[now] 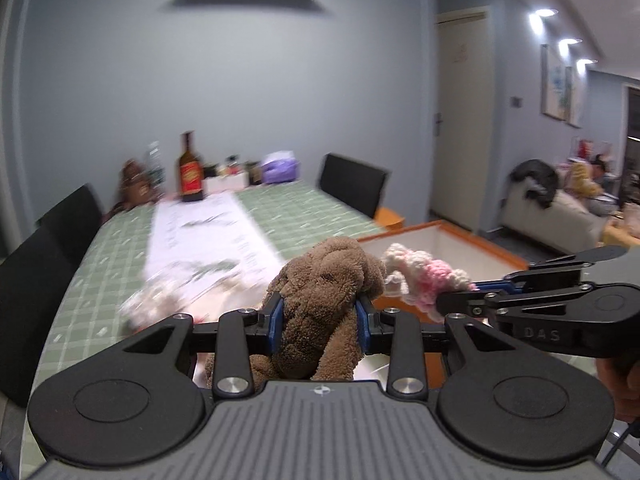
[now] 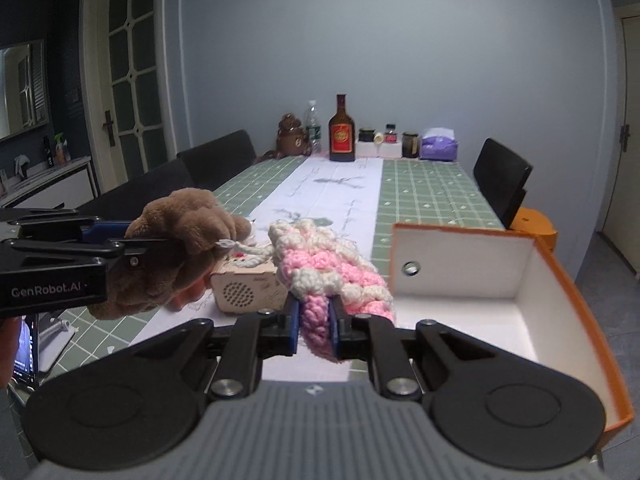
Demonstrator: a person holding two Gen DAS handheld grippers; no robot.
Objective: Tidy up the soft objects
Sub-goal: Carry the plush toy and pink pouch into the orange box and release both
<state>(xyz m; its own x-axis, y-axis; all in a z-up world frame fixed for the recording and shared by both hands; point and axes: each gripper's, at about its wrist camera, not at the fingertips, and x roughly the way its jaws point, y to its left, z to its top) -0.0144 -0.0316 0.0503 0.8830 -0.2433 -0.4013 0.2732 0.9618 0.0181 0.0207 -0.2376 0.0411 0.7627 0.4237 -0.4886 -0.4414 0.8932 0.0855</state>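
My left gripper (image 1: 320,318) is shut on a brown plush toy (image 1: 326,280), held up above the table; the same toy (image 2: 180,248) shows at the left of the right wrist view in that gripper (image 2: 160,242). My right gripper (image 2: 314,326) is shut on a pink and cream crocheted piece (image 2: 332,268), which bunches up ahead of the blue pads. From the left wrist view this crocheted piece (image 1: 420,276) hangs from the right gripper (image 1: 460,294) just right of the plush. An orange box with a white inside (image 2: 556,280) stands open at the right, its floor bare.
The table (image 2: 432,196) has a green checked cloth and a white runner. A small perforated wooden box (image 2: 244,288) sits below the toys. At the far end stand a brown bottle (image 2: 342,130), jars, a purple pack and a brown figure. Black chairs (image 2: 502,184) line both sides. A phone lies at lower left.
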